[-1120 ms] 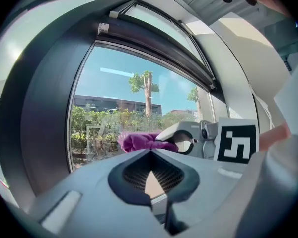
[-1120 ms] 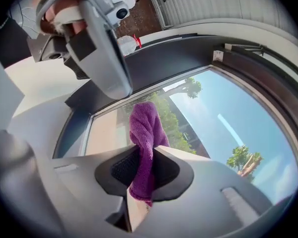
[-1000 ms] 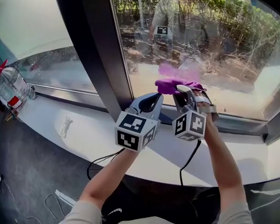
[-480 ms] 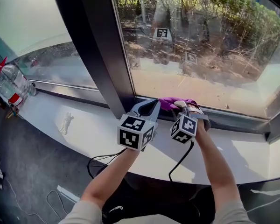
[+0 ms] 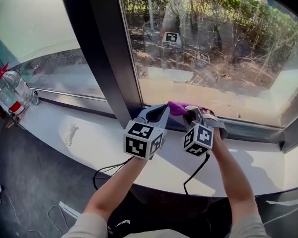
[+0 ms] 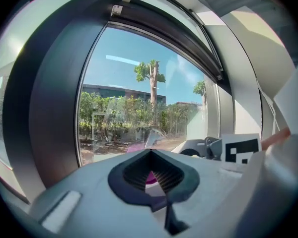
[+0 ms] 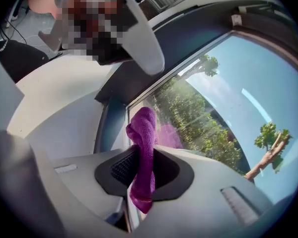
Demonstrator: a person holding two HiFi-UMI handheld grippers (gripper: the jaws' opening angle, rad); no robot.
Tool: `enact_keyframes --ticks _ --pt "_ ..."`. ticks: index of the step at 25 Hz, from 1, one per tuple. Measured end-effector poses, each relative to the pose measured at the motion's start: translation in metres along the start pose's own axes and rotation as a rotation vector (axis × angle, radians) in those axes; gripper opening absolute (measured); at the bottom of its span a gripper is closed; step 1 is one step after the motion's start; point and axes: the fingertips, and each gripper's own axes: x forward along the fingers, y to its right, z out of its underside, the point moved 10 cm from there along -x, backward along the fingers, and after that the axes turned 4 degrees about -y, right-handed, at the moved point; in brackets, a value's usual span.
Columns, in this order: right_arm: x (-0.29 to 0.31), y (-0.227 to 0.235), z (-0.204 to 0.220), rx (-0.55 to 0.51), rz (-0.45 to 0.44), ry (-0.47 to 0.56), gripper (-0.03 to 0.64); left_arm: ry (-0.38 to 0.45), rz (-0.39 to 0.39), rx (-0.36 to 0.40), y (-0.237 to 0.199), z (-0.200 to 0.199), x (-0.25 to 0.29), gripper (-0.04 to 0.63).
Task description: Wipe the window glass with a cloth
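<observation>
A purple cloth [image 5: 176, 107] is pinched in my right gripper [image 5: 191, 111], which is shut on it at the bottom edge of the window glass [image 5: 213, 48]. In the right gripper view the cloth [image 7: 143, 148] stands up between the jaws of the right gripper [image 7: 144, 155], close to the pane [image 7: 203, 108]. My left gripper [image 5: 161, 109] sits just left of it beside the dark window post [image 5: 102, 53]. Its jaws are shut with nothing held. In the left gripper view, the left gripper [image 6: 150, 151] faces the glass [image 6: 139, 103].
A white sill [image 5: 99, 143] runs under the window. On it lie a small white crumpled scrap [image 5: 69, 133] and, at far left, a clear plastic bottle [image 5: 10, 90]. A black cable [image 5: 196, 170] hangs from the right gripper over the sill edge.
My right gripper has carried the cloth down the glass from mid-pane to the bottom edge. The left gripper has barely shifted.
</observation>
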Motion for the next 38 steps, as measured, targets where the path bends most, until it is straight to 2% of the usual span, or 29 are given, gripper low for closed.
enact_keyframes --ticks 4,10,18,24,26,29,34,38 --pt "-0.051 0.048 -0.02 -0.023 0.178 0.088 0.084 0.08 -0.007 0.022 0.003 -0.031 -0.008 0.0" --pt "-0.128 0.139 -0.059 -0.077 0.487 0.208 0.084 0.185 0.022 0.056 0.019 -0.082 -0.019 0.0" --pt "-0.187 0.237 -0.09 -0.14 0.727 0.237 0.084 0.281 0.051 0.115 0.036 -0.131 -0.024 0.0" --pt "-0.204 0.278 -0.098 -0.157 0.887 0.223 0.084 0.291 0.077 0.138 0.043 -0.138 -0.022 0.0" --pt "-0.202 0.286 -0.094 -0.167 0.907 0.197 0.084 0.291 0.081 0.141 0.043 -0.138 -0.019 0.0" --pt "-0.193 0.291 -0.089 -0.211 0.876 0.177 0.084 0.288 0.085 0.142 0.041 -0.138 -0.016 0.0" --pt "-0.177 0.259 -0.075 -0.207 0.761 0.153 0.081 0.256 0.093 0.128 0.038 -0.119 -0.006 0.0" --pt "-0.152 0.214 -0.057 -0.192 0.628 0.13 0.081 0.217 0.085 0.107 0.034 -0.1 0.002 0.0"
